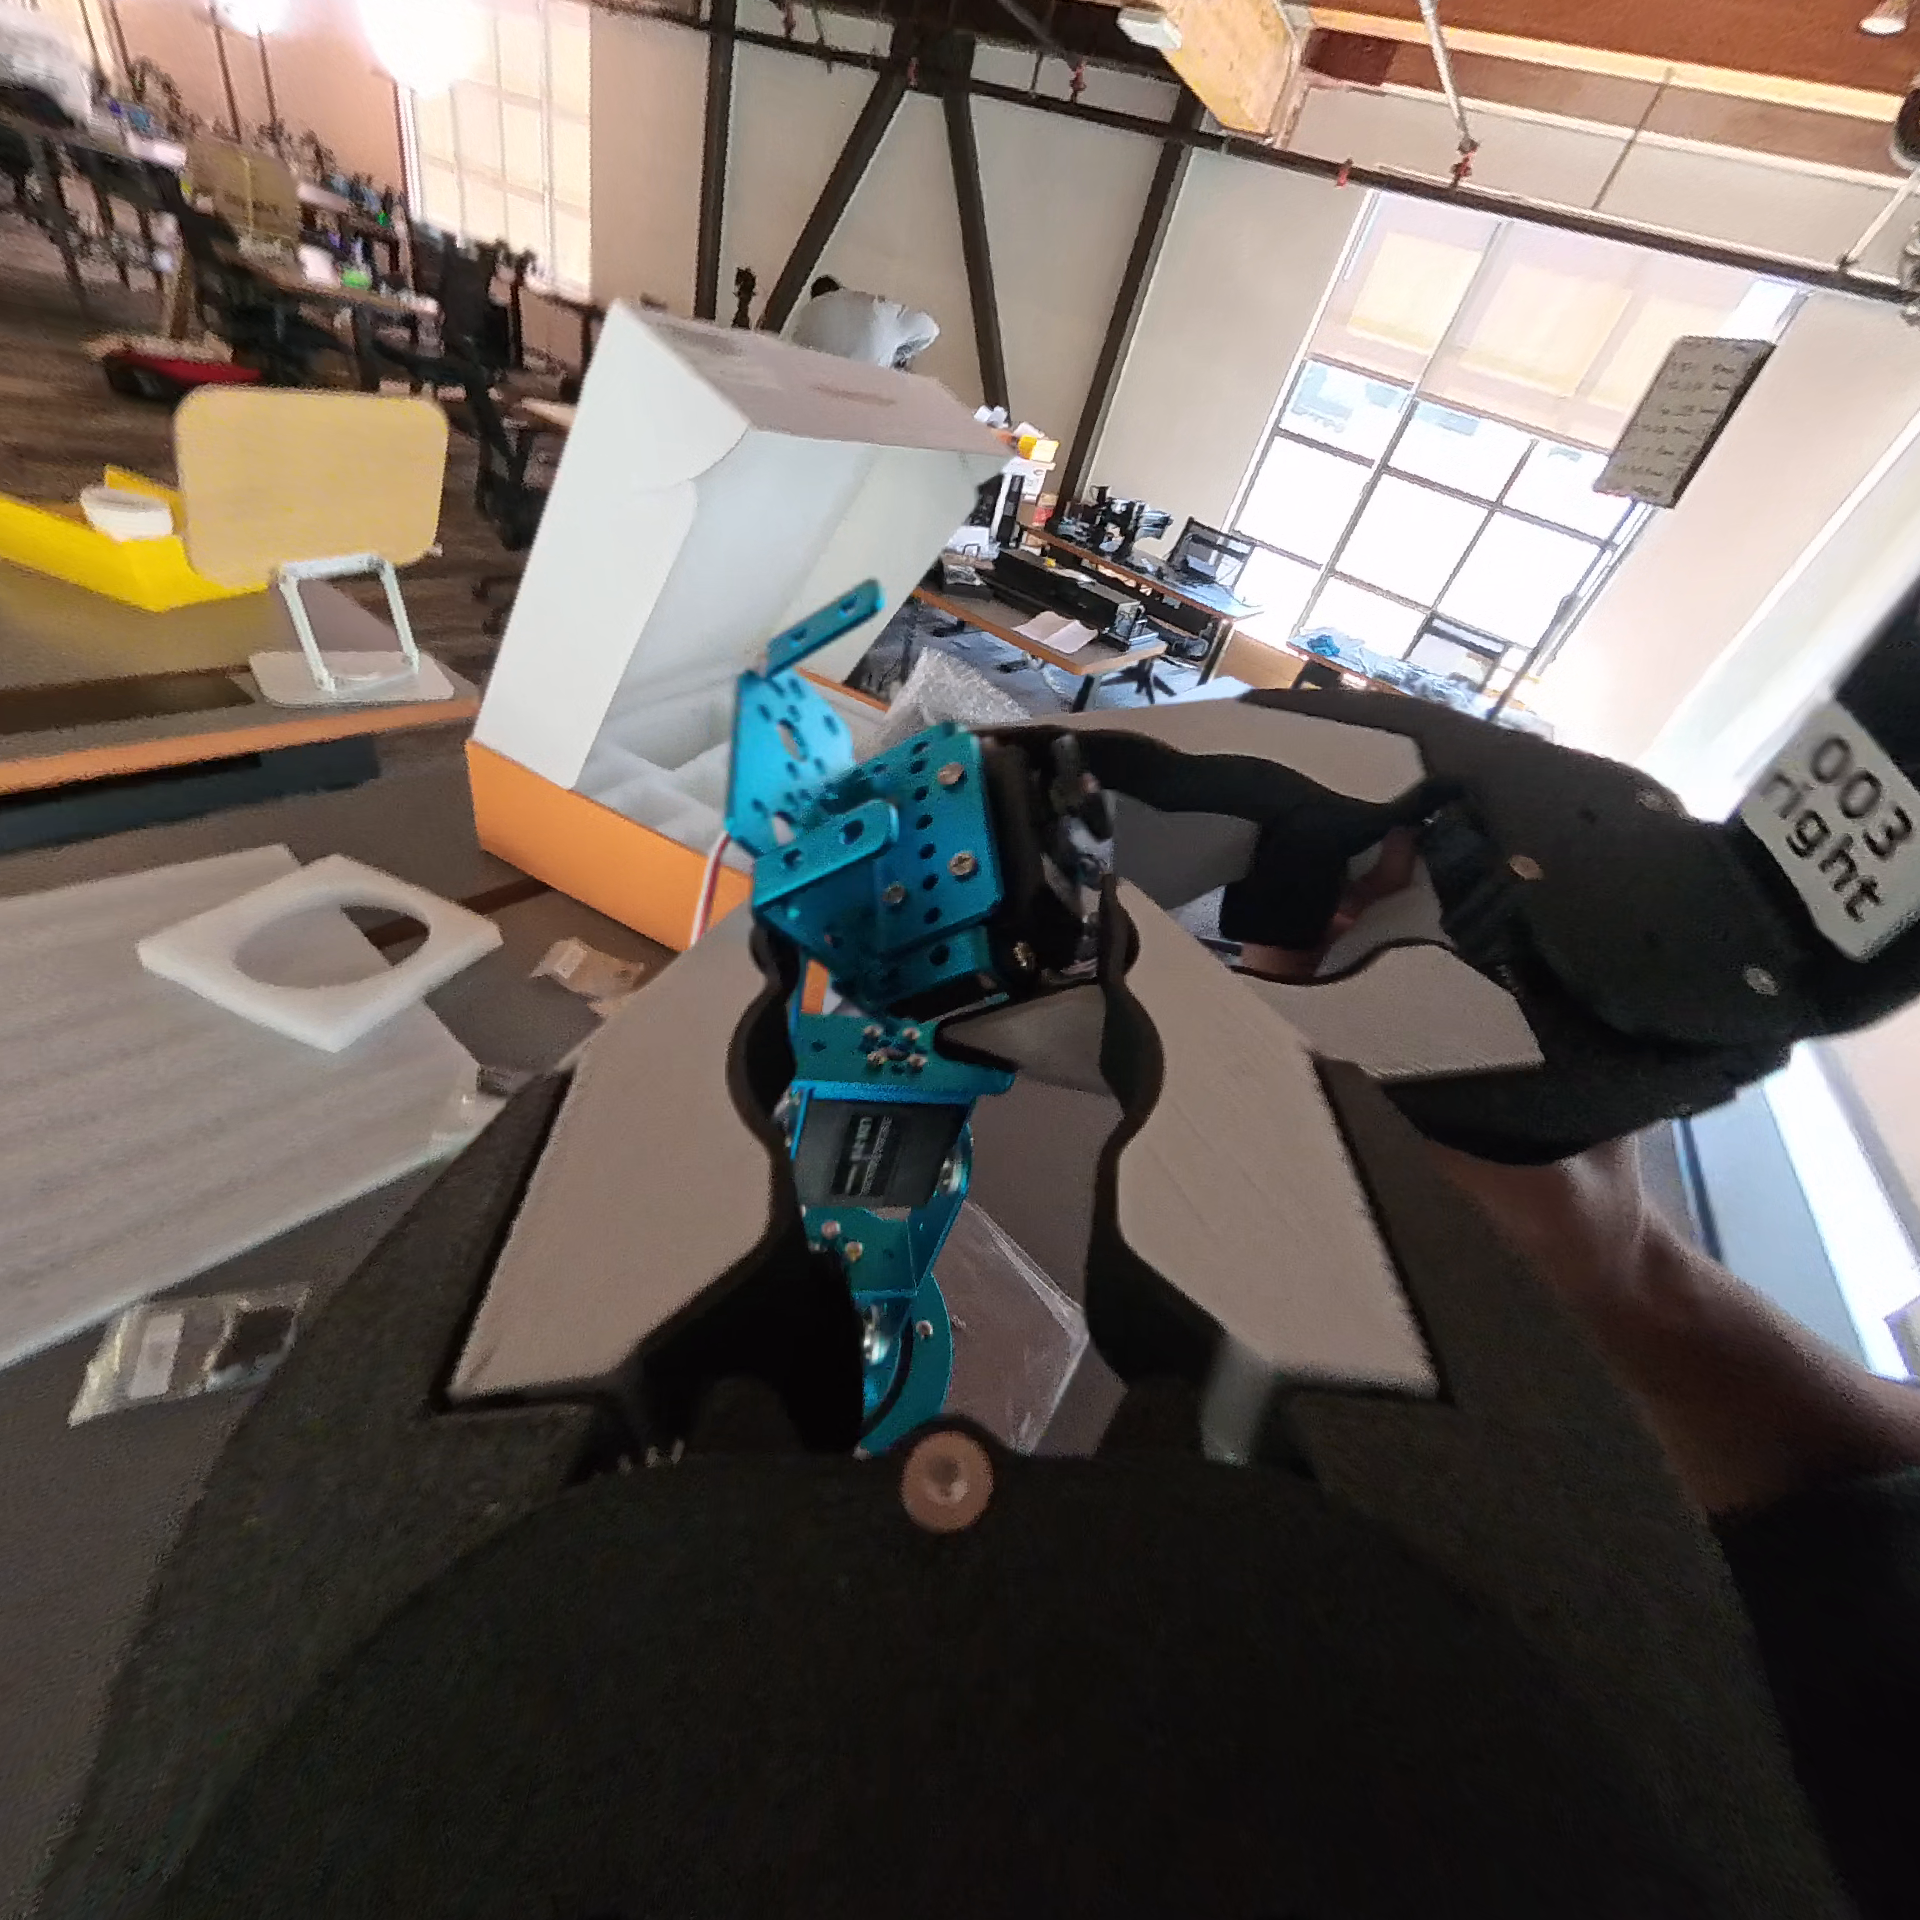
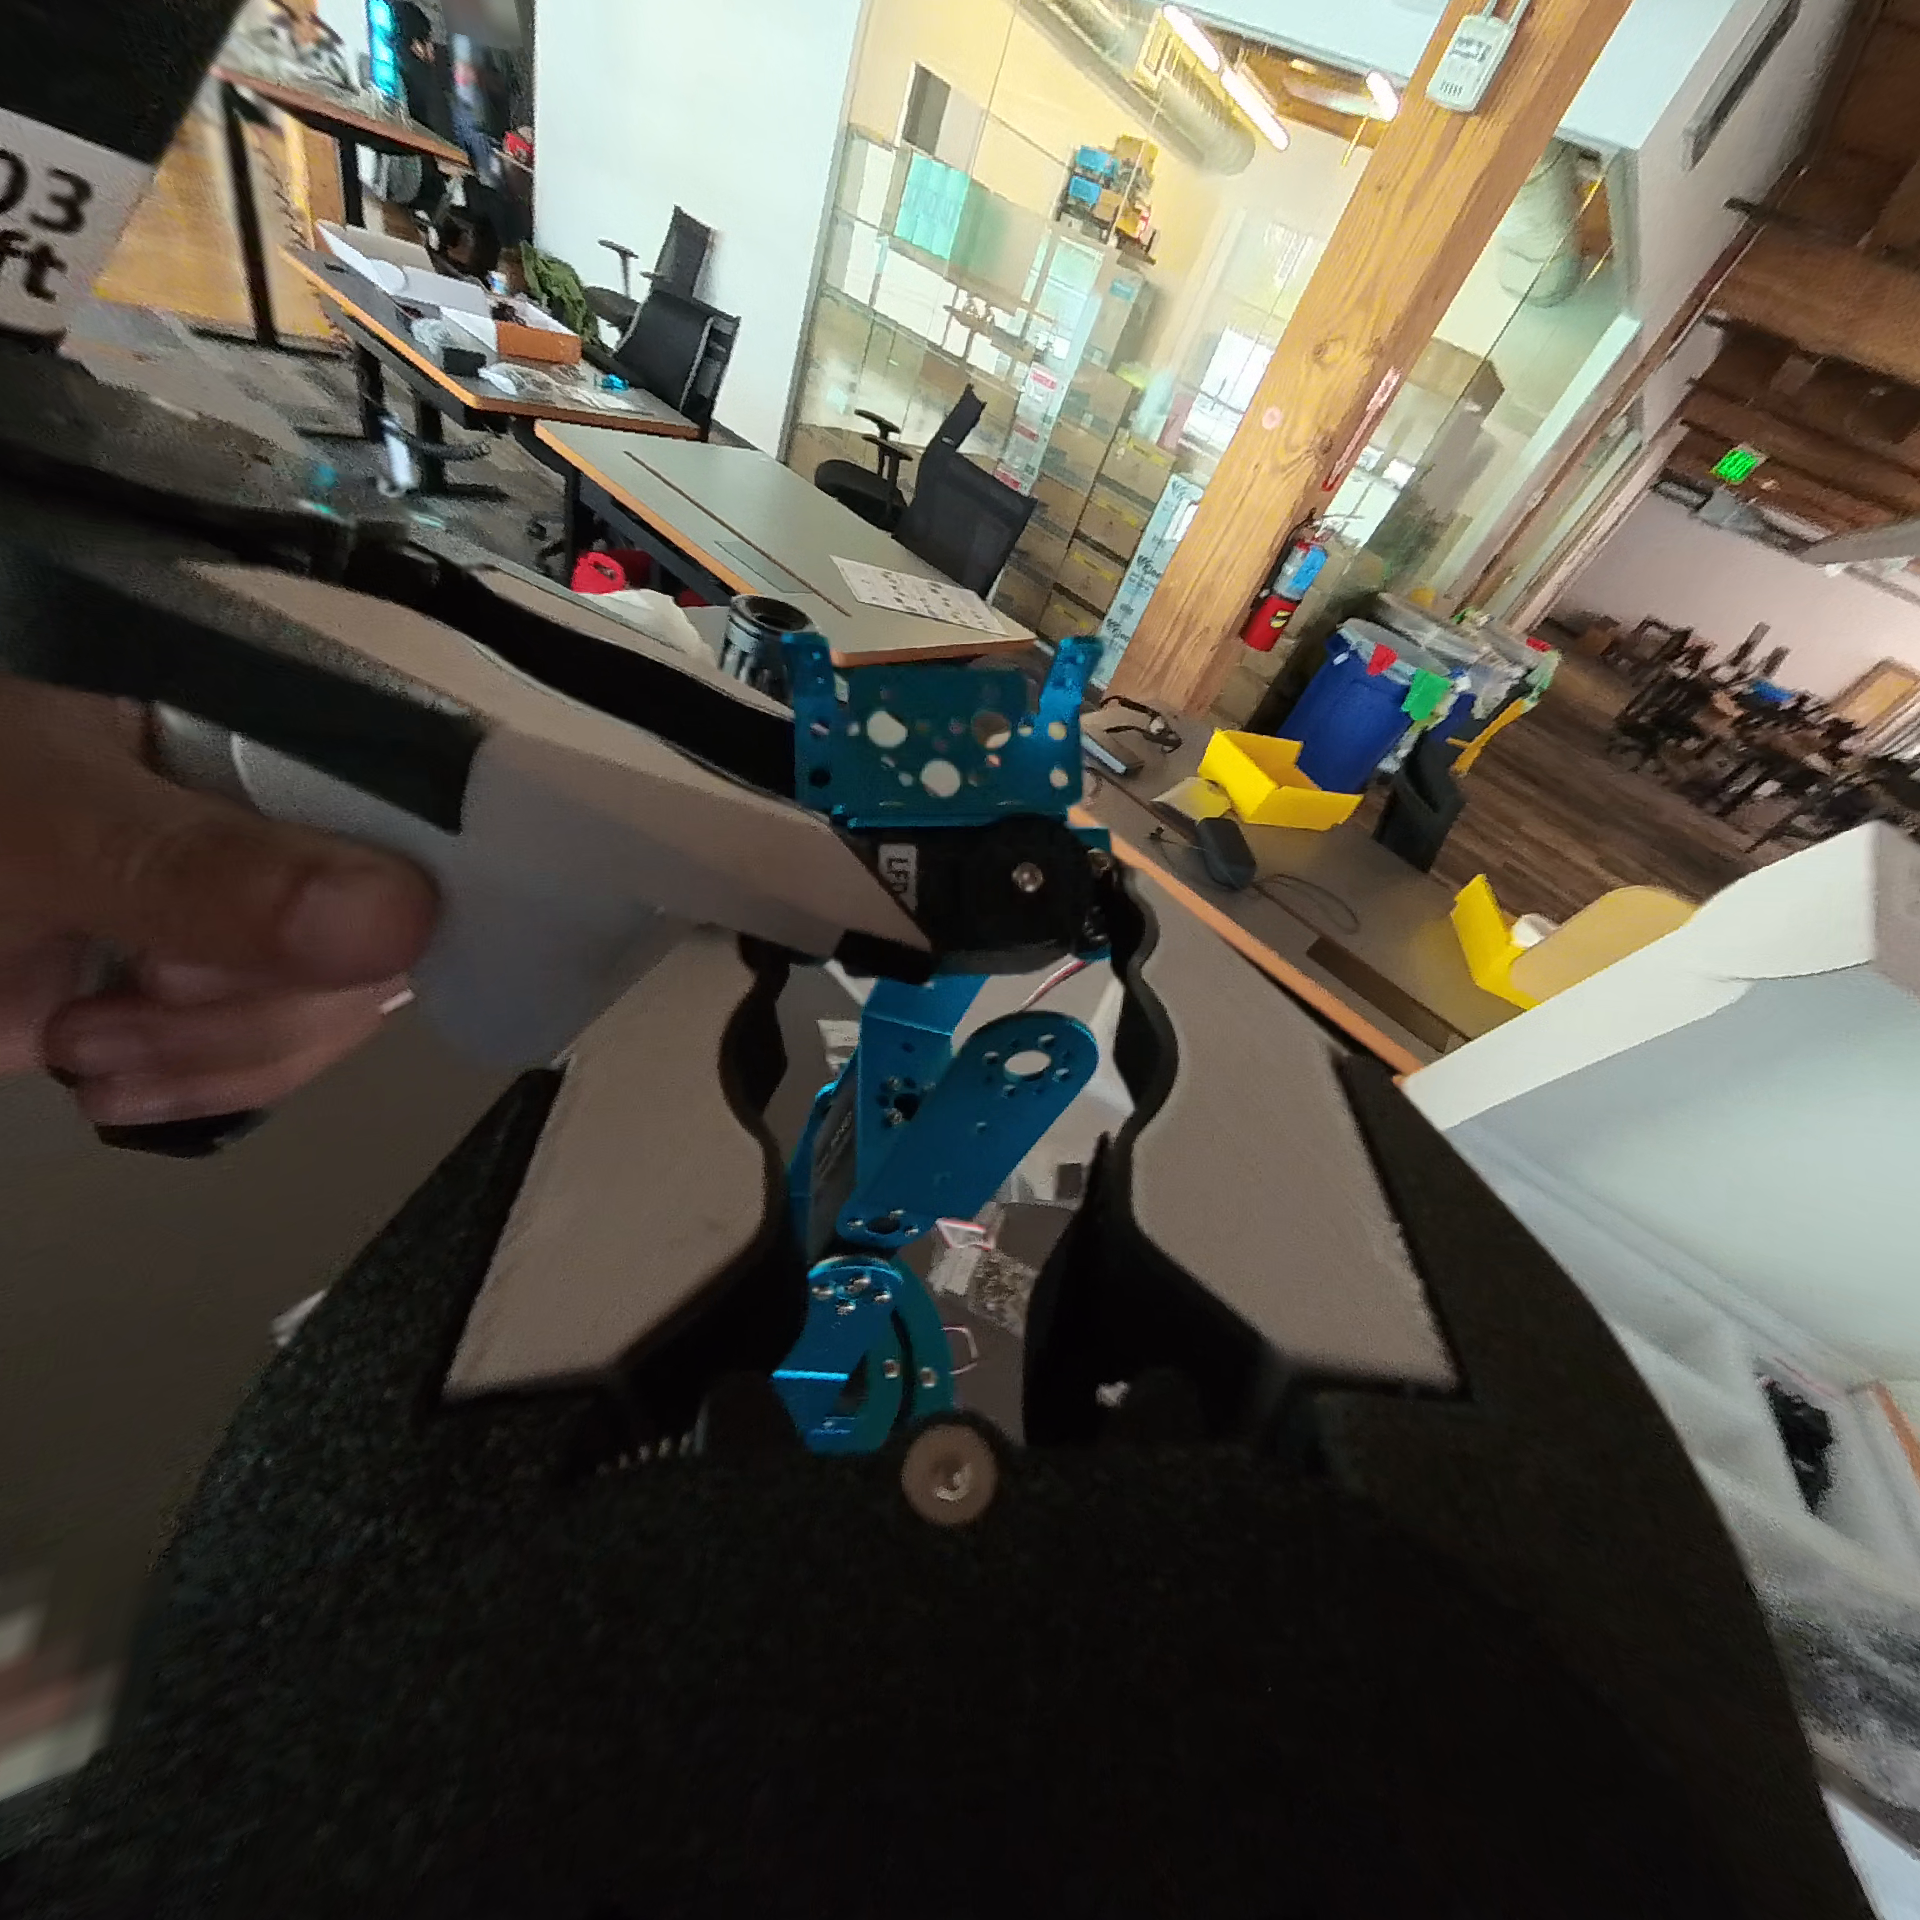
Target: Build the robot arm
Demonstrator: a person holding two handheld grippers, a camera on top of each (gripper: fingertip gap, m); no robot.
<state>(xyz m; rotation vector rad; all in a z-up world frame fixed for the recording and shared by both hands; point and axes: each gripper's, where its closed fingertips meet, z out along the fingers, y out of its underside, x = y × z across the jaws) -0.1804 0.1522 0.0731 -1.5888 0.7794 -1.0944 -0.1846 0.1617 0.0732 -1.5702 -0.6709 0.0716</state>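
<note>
A blue metal bracket assembly with black servos [image 1: 914,831] hangs in the air between both grippers. My left gripper [image 1: 935,935] is shut on its middle, with the grey fingers [image 1: 644,1164] on either side of the brackets. My right gripper [image 1: 997,883] comes in from the right and is clamped on the upper servo block. In the right wrist view the same assembly [image 2: 935,748] stands upright between my right gripper's [image 2: 945,935] fingers. My left gripper [image 2: 852,831] reaches in from the left onto the black servo [image 2: 997,883], with a hand [image 2: 187,935] behind it.
An open white box with an orange base [image 1: 665,582] stands behind on the grey desk [image 1: 582,894], also at right [image 2: 1662,1039]. A white foam frame [image 1: 312,945], small parts bags [image 1: 187,1351], a stand [image 1: 312,488] and yellow boxes [image 2: 1278,779] lie around. The grippers are tip to tip, or close to it.
</note>
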